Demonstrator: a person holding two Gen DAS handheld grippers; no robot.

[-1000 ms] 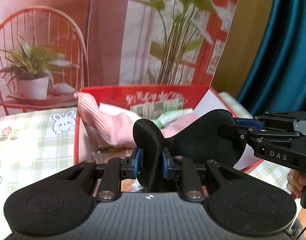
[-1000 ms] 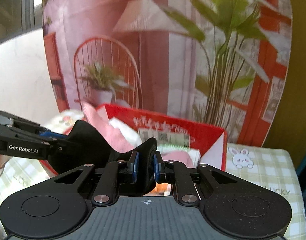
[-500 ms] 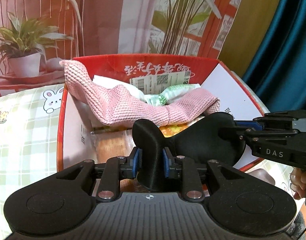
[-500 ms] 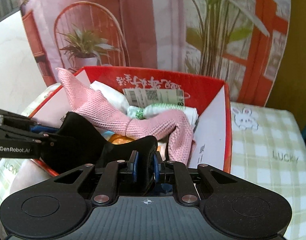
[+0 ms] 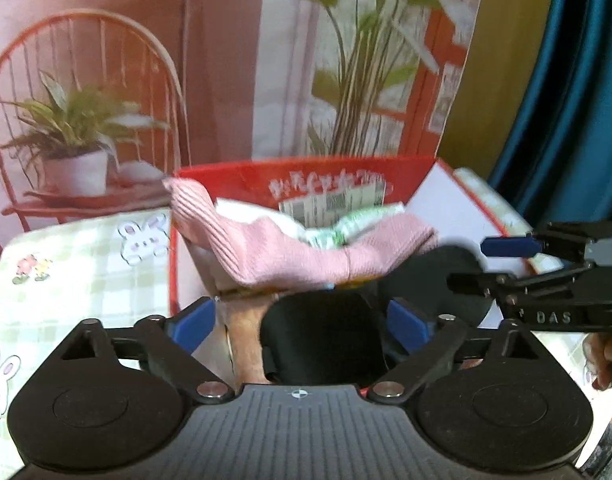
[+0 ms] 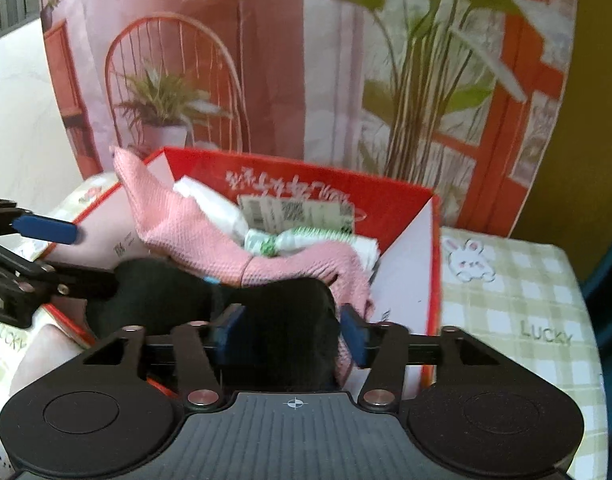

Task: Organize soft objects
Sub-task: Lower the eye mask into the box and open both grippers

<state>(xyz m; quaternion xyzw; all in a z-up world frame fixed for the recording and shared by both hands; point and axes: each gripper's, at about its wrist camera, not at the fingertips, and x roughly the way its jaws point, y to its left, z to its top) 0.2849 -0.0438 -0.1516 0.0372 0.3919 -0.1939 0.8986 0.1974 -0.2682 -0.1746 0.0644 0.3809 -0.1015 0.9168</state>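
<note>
A black soft eye mask (image 5: 326, 336) lies between the spread jaws of my left gripper (image 5: 301, 322), at the near end of the red box (image 5: 241, 176). Its other end (image 6: 281, 328) lies between the spread jaws of my right gripper (image 6: 291, 334). Both grippers are open and the mask hangs loose between them. Inside the red box (image 6: 306, 178) a pink knitted cloth (image 5: 289, 252) (image 6: 209, 240) drapes over white and green soft packs (image 5: 346, 228) (image 6: 301, 238). The right gripper shows at the right edge of the left wrist view (image 5: 506, 264).
The box stands on a green checked tablecloth with rabbit prints (image 5: 85, 260) (image 6: 518, 304). A printed backdrop of a chair and plants (image 5: 225, 60) stands behind it. A blue curtain (image 5: 578, 80) hangs at the right.
Both grippers have opened and let go of the black eye mask. Both views have lifted, so the box sits lower and farther in frame than half a second ago.
</note>
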